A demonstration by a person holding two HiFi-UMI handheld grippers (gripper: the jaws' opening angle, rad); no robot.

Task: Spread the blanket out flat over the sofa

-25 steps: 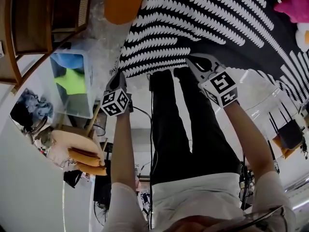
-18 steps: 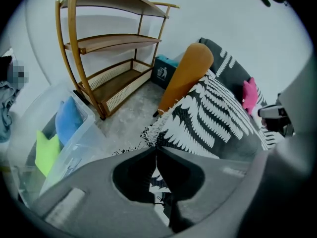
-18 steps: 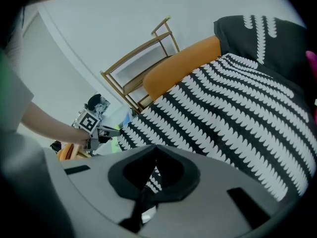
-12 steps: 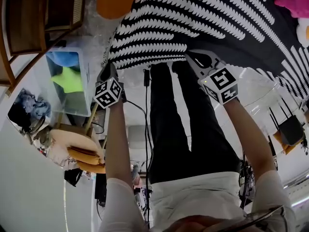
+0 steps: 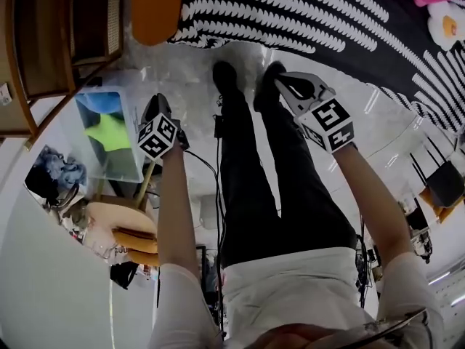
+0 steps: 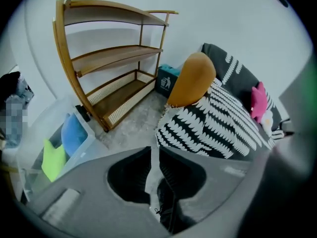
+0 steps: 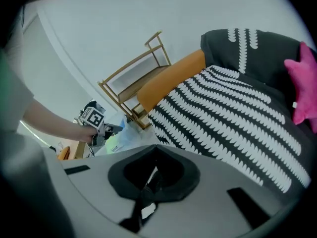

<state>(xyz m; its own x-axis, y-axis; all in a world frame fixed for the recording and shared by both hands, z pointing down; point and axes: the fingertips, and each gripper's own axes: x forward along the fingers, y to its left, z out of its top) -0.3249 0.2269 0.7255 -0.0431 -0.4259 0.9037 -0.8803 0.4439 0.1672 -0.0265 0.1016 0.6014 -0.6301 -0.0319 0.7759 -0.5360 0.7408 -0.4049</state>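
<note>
The black blanket with white leaf rows (image 5: pixel 327 13) lies spread over the sofa and hangs over its front edge (image 6: pixel 213 123) (image 7: pixel 237 113). Both grippers hang over the floor, clear of the blanket. My left gripper (image 5: pixel 156 104) (image 6: pixel 153 155) points steeply down; its jaws have just been opening and stand a narrow slit apart with nothing between them. It also shows small at the left of the right gripper view (image 7: pixel 94 118). My right gripper (image 5: pixel 285 82) (image 7: pixel 156 150) has its jaw tips together and holds nothing.
An orange cushion (image 5: pixel 152 6) (image 6: pixel 190 81) sits at the sofa's end. A wooden shelf (image 6: pixel 109 68) stands left, with a clear bin (image 5: pixel 109 129) of blue and green things before it. Pink plush (image 7: pixel 304 88) lies on the sofa. The person's legs (image 5: pixel 247 144) stand between the grippers.
Both grippers have drawn back from the blanket's front edge, which now lies farther up the head view. The left gripper shifted left and away.
</note>
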